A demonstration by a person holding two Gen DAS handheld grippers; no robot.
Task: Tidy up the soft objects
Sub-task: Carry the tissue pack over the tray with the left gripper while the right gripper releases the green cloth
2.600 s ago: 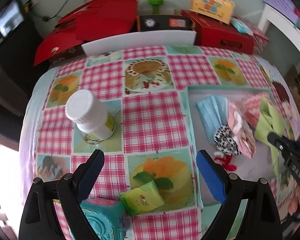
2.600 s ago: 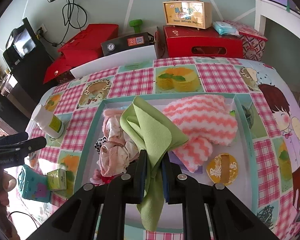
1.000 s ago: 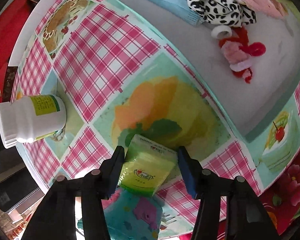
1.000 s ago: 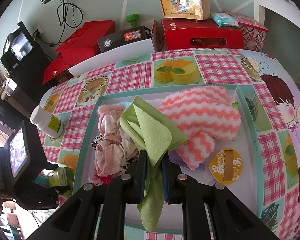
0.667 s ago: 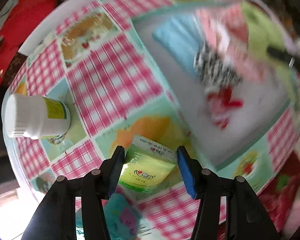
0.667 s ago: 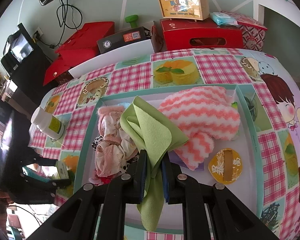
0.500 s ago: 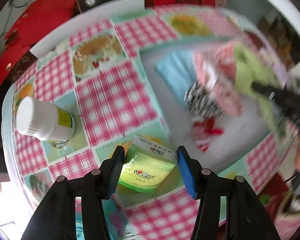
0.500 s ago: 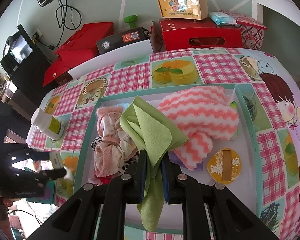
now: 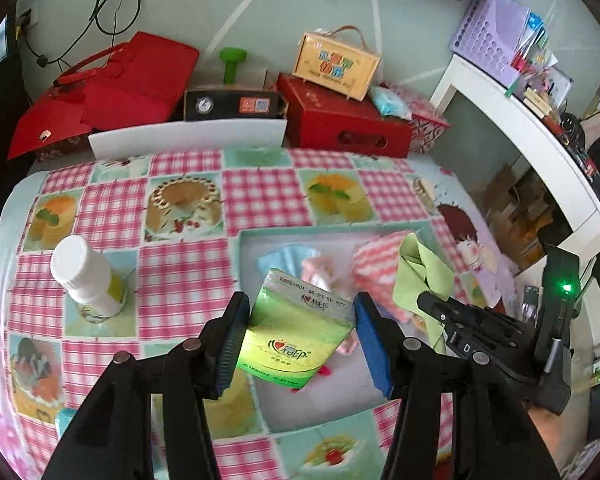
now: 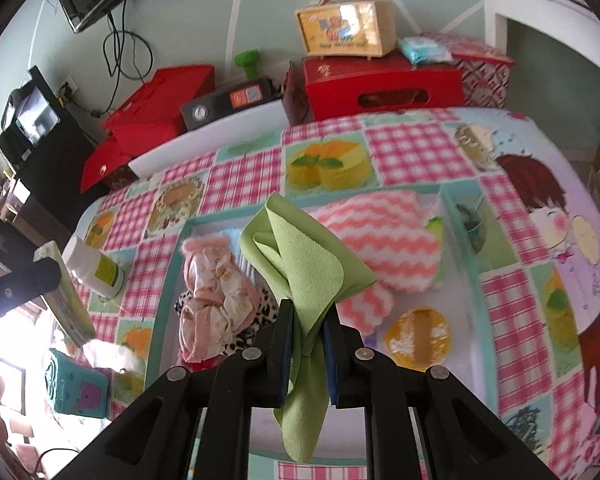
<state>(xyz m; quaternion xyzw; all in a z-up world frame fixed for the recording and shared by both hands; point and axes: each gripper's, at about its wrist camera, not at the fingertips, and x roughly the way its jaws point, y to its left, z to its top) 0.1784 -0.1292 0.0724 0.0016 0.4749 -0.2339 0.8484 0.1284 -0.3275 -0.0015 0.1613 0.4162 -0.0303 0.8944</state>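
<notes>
**Soft goods, tray and table: count from near to far**

Two hand-held grippers. Left gripper (image 9: pixel 298 334): jaws clamped on one green tissue pack (image 9: pixel 294 330), glossy plastic, rectangular, tilted and held in the air above the near left part of the tray. Right gripper (image 10: pixel 306 344): jaws pressed together on one lime-green cloth (image 10: pixel 304 276), matte, folded, its loose end hanging below the pads.

One tray (image 10: pixel 482 320), shallow, rectangular, teal rim, pale floor. Inside it:
- one pink floral garment (image 10: pixel 210 288), bunched, with a fluffy edge
- one black-and-white spotted fabric piece (image 10: pixel 260 322), mostly hidden beneath the garment
- one coral-and-white zigzag towel (image 10: pixel 384 240), plush, crumpled
- one pale blue fabric piece (image 9: pixel 280 258), partly covered
- one round yellow disc (image 10: pixel 416 338), flat.

On the table (image 9: pixel 264 196), under a glossy pink-check cloth printed with cakes, left of the tray: one white plastic bottle (image 9: pixel 86 276), cylindrical, upright; one teal toy-like box (image 10: pixel 76 388) at the near edge.

Beyond the far edge: three red boxes, one black device with a dial (image 9: pixel 232 104), one yellow carry-case (image 9: pixel 334 66) with a handle.
</notes>
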